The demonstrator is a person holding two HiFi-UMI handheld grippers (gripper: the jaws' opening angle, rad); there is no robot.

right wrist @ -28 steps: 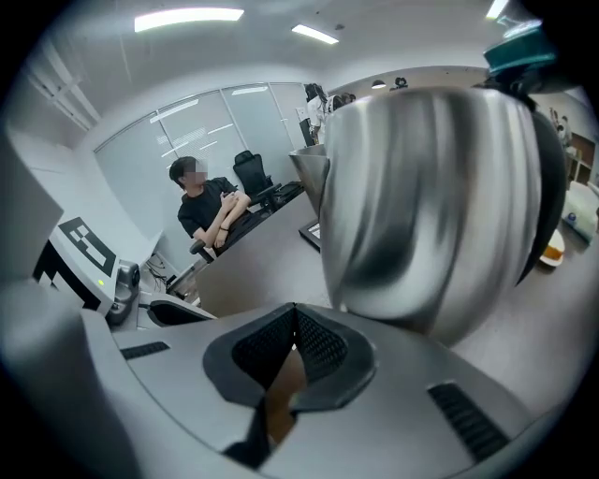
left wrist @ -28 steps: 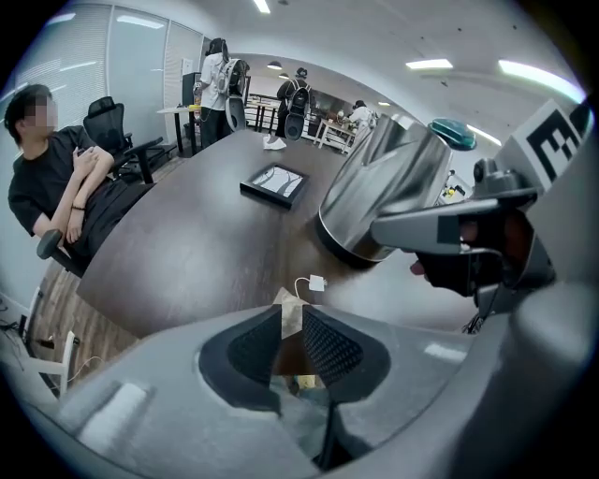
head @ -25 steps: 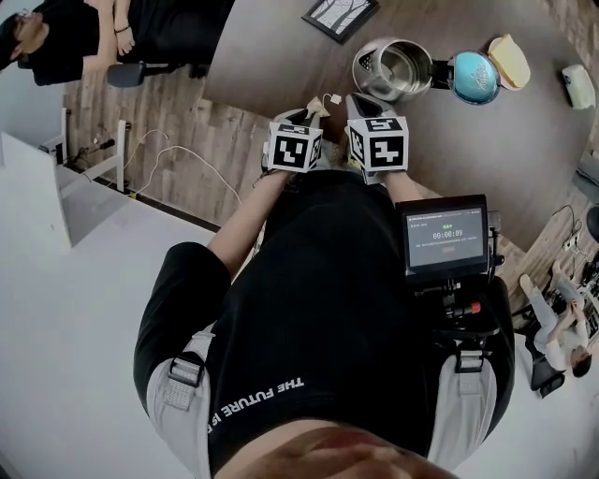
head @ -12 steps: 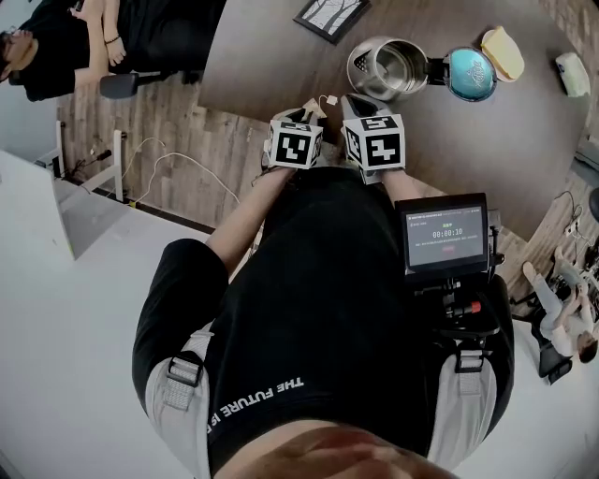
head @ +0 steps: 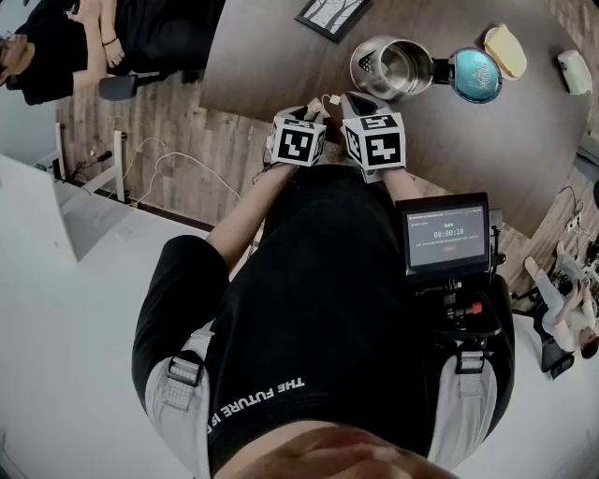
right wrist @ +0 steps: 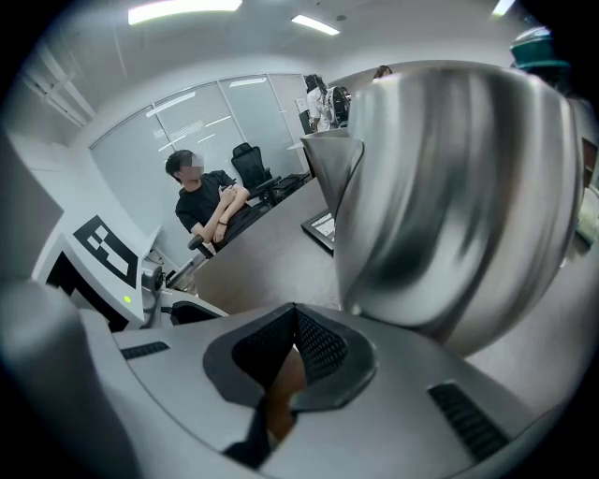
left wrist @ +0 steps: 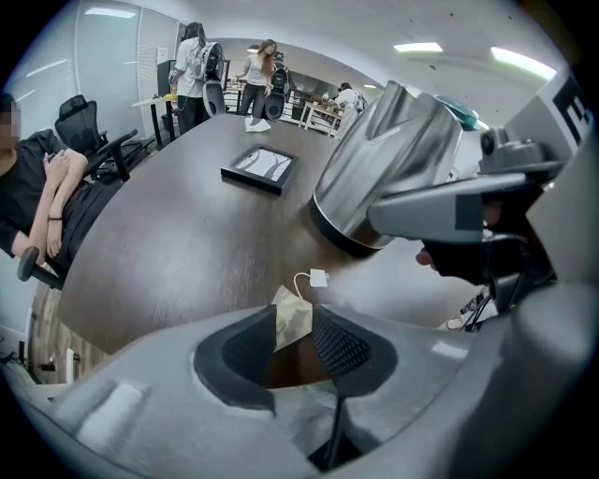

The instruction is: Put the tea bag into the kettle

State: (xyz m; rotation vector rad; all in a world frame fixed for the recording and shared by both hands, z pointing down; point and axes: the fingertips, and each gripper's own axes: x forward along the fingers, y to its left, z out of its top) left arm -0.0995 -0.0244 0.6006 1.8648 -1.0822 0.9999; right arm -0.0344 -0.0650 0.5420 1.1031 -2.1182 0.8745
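The steel kettle (head: 393, 65) stands open on the dark table, its teal lid (head: 475, 75) tipped back to the right. My left gripper (head: 309, 114) is at the table's near edge, left of the kettle (left wrist: 393, 159). The tea bag (left wrist: 292, 323) stands upright between its fingertips and touches both pads while the jaws are opening. Its string and white tag (left wrist: 318, 278) hang ahead toward the kettle. My right gripper (head: 360, 101) is shut and holds nothing, with its tips (right wrist: 296, 313) close to the kettle's wall (right wrist: 459, 187).
A black picture frame (head: 339, 14) lies on the table beyond the kettle. A yellow object (head: 505, 51) and a white one (head: 574, 70) sit at the far right. A person sits in a chair (left wrist: 56, 187) left of the table. A small screen (head: 447, 234) hangs at my chest.
Both grippers have edged slightly forward toward the kettle. The tea bag stays between the left jaws.
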